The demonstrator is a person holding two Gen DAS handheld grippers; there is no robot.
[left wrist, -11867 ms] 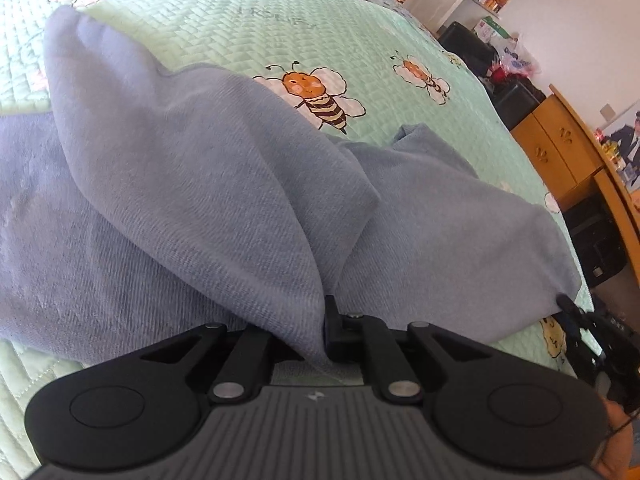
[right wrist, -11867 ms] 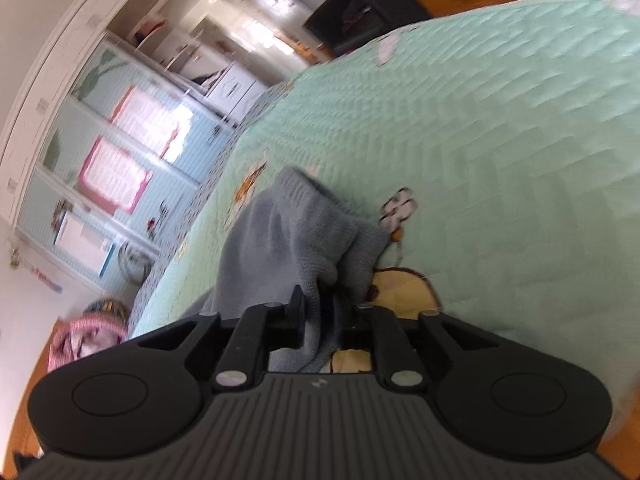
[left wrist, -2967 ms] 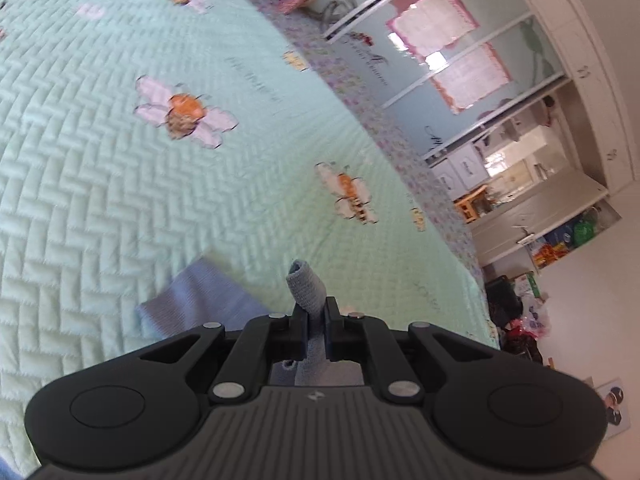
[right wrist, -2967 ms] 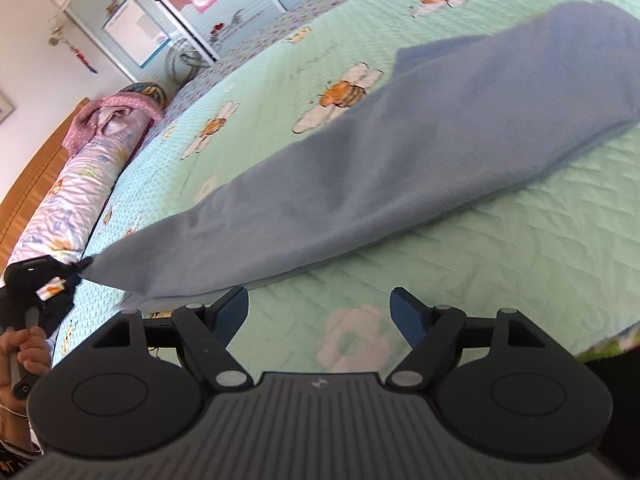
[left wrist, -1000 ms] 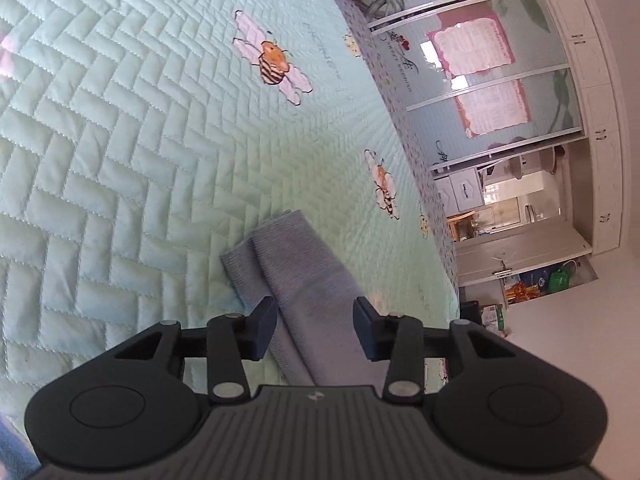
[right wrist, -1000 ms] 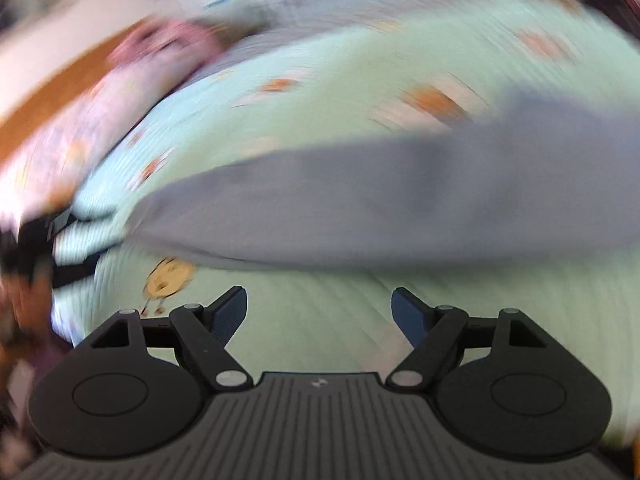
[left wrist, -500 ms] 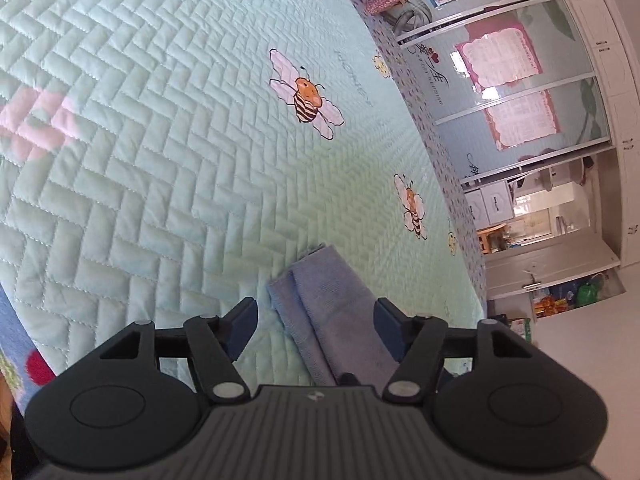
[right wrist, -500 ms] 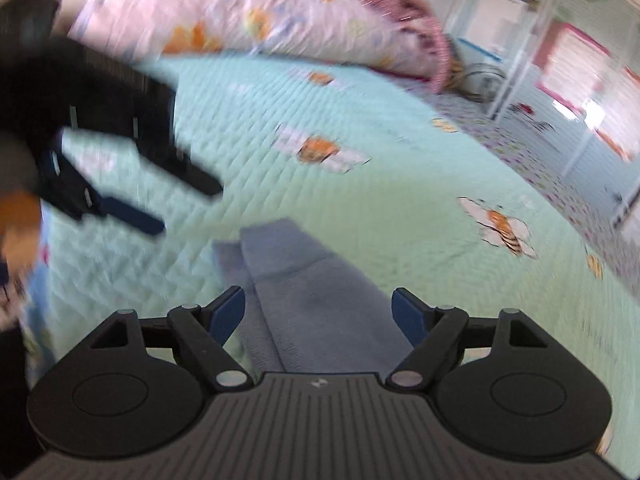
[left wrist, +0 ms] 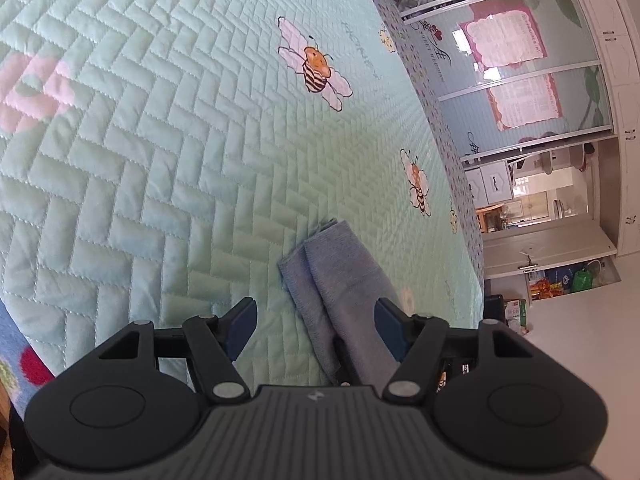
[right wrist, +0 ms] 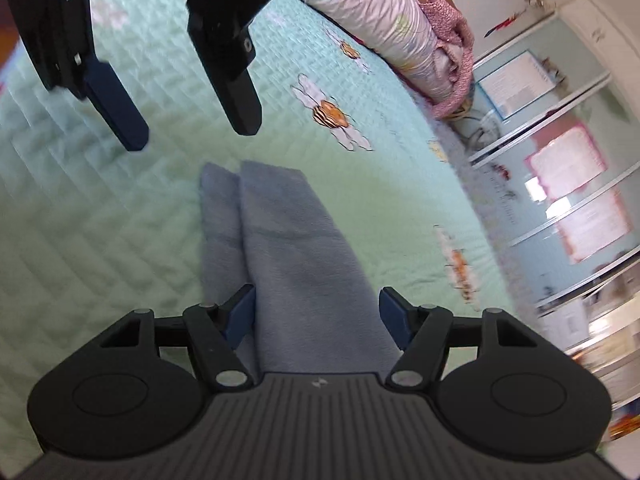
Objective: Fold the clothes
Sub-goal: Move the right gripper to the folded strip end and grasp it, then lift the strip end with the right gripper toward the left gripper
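Note:
The grey-blue garment [left wrist: 340,268] lies on the bed folded into a long narrow strip, its short end [right wrist: 256,176] pointing away from both cameras. My left gripper [left wrist: 316,324] is open just above the strip, with the cloth running back under its jaws and no pad touching it. In the right wrist view the left gripper [right wrist: 192,132] hangs beyond the strip's end. My right gripper [right wrist: 318,316] straddles the strip further back. Its jaws are closing with the cloth lying between them, and the pads [right wrist: 242,312] are not pressing on it.
A mint-green quilted bedspread [left wrist: 160,140] printed with bees covers the bed. A rolled floral duvet [right wrist: 380,12] lies at the headboard. Sliding wardrobe doors [left wrist: 520,92] stand past the bed's far side. The bed's near edge [left wrist: 24,320] is at the lower left.
The left jaws spread wider and drew back a little from the strip's end. The right gripper swept fast across the bed, rolled over, and now sits above the strip with narrower jaws.

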